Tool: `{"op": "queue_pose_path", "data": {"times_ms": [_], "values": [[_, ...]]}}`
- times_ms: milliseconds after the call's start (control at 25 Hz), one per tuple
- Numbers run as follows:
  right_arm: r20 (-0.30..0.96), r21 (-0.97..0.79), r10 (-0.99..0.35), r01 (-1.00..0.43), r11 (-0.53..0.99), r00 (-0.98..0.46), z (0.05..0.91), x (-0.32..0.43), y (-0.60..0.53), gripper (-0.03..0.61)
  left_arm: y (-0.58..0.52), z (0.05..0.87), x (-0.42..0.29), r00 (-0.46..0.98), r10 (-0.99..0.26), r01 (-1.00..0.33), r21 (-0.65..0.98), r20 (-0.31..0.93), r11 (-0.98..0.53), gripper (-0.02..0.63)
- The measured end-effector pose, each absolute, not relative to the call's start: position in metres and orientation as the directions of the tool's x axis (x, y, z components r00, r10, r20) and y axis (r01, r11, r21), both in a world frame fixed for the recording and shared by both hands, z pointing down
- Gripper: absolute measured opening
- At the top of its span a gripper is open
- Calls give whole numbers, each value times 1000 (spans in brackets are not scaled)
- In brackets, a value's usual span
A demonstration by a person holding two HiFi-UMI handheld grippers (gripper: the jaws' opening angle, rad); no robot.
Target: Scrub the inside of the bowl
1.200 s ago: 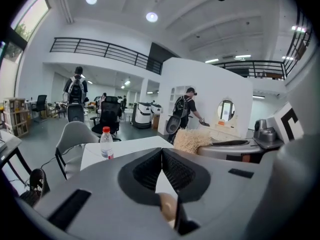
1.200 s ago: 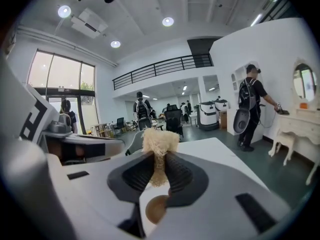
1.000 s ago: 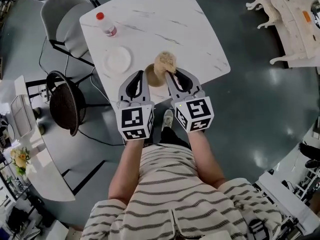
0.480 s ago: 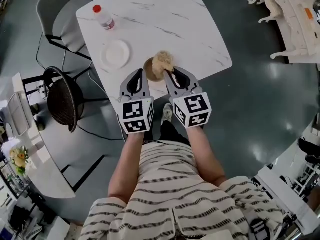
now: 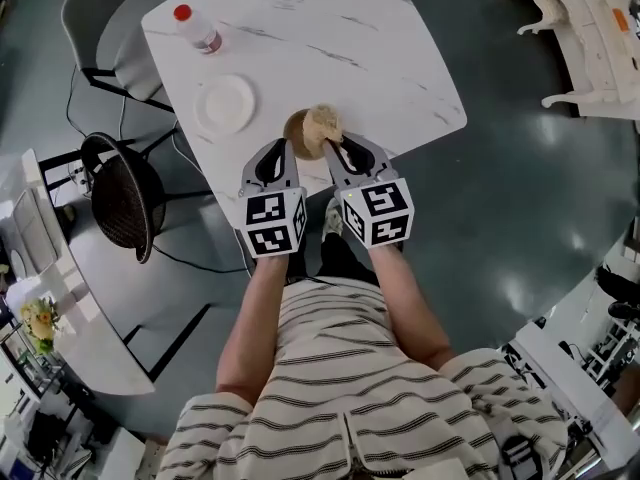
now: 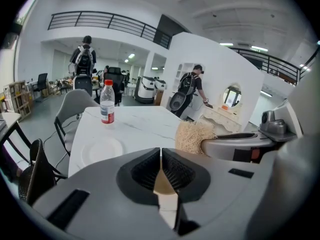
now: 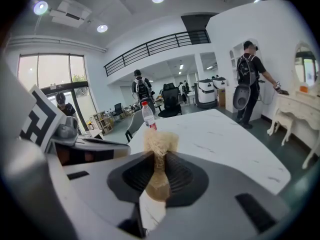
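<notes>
A small brown bowl (image 5: 298, 134) sits near the front edge of the white marble table (image 5: 380, 58). My left gripper (image 5: 282, 150) is shut on the bowl's near rim, which shows as a tan strip (image 6: 165, 186) between the jaws of the left gripper (image 6: 161, 156). My right gripper (image 5: 333, 146) is shut on a pale fibrous scrubber (image 5: 323, 122) that rests over the bowl's right side. In the right gripper view the scrubber (image 7: 160, 141) sticks up out of the right gripper (image 7: 160, 165). The scrubber (image 6: 192, 135) also shows in the left gripper view. The bowl's inside is mostly hidden.
A white plate (image 5: 226, 104) lies left of the bowl, with a red-capped bottle (image 5: 196, 30) behind it. A grey chair (image 5: 100, 28) and a dark wicker chair (image 5: 125, 203) stand left of the table. White furniture (image 5: 590, 48) stands at the right. People walk in the background.
Both grippers keep their holds. The bowl, scrubber and grippers have shifted slightly up and left in the head view, and the scrubber sits a little lower against the bowl.
</notes>
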State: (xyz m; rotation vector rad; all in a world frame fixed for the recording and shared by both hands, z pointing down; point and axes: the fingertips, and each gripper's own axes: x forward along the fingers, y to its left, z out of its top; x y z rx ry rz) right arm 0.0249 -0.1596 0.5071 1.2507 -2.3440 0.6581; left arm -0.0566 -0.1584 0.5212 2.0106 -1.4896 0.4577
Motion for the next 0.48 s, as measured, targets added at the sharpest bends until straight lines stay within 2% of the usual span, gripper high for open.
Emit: {"op": "queue_pose_path", "data": {"times_ms": [480], "values": [[609,-225,-610,-849,479,-506,545,21,-158,74,-150,576,-57,353,-646,-934,295,677,-202,6]]}}
